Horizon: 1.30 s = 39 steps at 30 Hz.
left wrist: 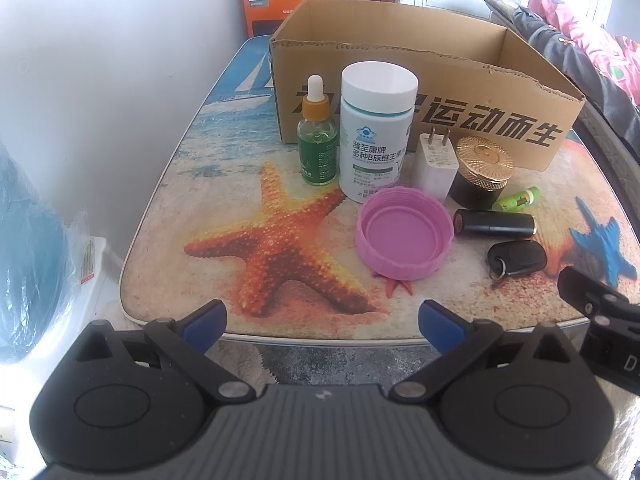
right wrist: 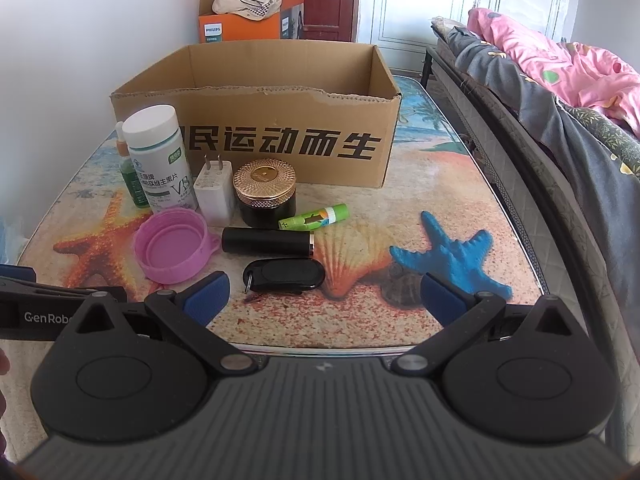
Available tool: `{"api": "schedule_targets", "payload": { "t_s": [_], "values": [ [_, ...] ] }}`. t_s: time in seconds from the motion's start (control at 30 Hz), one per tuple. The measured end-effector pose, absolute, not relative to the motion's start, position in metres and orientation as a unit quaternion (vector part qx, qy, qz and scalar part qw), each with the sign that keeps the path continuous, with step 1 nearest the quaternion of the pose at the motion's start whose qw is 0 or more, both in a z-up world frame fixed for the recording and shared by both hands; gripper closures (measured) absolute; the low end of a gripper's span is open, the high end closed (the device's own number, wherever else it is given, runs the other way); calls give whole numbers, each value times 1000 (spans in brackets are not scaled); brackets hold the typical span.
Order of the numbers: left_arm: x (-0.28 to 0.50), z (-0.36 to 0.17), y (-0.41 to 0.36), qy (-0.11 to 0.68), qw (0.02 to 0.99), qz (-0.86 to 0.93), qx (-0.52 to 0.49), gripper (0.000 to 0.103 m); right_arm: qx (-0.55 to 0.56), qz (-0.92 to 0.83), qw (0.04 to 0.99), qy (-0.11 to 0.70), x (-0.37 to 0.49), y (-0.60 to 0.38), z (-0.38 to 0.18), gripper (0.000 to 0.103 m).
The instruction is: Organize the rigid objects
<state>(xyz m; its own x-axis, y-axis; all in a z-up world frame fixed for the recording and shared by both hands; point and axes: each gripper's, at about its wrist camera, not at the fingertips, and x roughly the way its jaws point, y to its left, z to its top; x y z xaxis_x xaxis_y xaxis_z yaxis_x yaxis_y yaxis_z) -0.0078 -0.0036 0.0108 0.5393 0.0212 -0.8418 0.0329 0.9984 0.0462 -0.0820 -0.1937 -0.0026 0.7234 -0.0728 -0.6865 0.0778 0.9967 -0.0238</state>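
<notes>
- Two grippers hover at the near edge of the beach-print table (left wrist: 168, 216): the left gripper (left wrist: 322, 320) and the right gripper (right wrist: 325, 296) both have their blue-padded fingers spread wide, holding nothing.
- Only the right wrist view shows the printed blue starfish (right wrist: 452, 258) whole, the bed with a pink patterned quilt (right wrist: 560, 60), and "GenRobo…" on the left gripper's side at its left edge.
- Only the left wrist view shows the green glass dropper bottle (left wrist: 317, 148) in full; in the other view it is half hidden behind the white-capped supplement bottle (left wrist: 374, 136), whose label reads "VB" among Chinese characters.
- The open brown cardboard box (left wrist: 420, 80) stands behind the row and carries large black Chinese lettering; its floor cannot be seen.
- In front of it stand the white plug charger (left wrist: 436, 164) and gold-lidded black jar (left wrist: 482, 172).
- Nearer lie the pink plastic lid (left wrist: 404, 236), green battery-like stick (left wrist: 518, 199), black cylindrical tube (left wrist: 494, 222) and black key fob (left wrist: 516, 258).
- An orange "PHILIPS" carton (right wrist: 240, 28) stands at the back.
</notes>
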Motion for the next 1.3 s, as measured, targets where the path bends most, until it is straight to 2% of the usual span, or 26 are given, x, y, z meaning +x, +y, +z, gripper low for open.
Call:
{"api": "schedule_targets", "payload": {
  "t_s": [1.3],
  "values": [
    [-14,14,-3,484,874,0,27,1,3,-38,921,387,-84,-186,-6,1]
  ]
}}
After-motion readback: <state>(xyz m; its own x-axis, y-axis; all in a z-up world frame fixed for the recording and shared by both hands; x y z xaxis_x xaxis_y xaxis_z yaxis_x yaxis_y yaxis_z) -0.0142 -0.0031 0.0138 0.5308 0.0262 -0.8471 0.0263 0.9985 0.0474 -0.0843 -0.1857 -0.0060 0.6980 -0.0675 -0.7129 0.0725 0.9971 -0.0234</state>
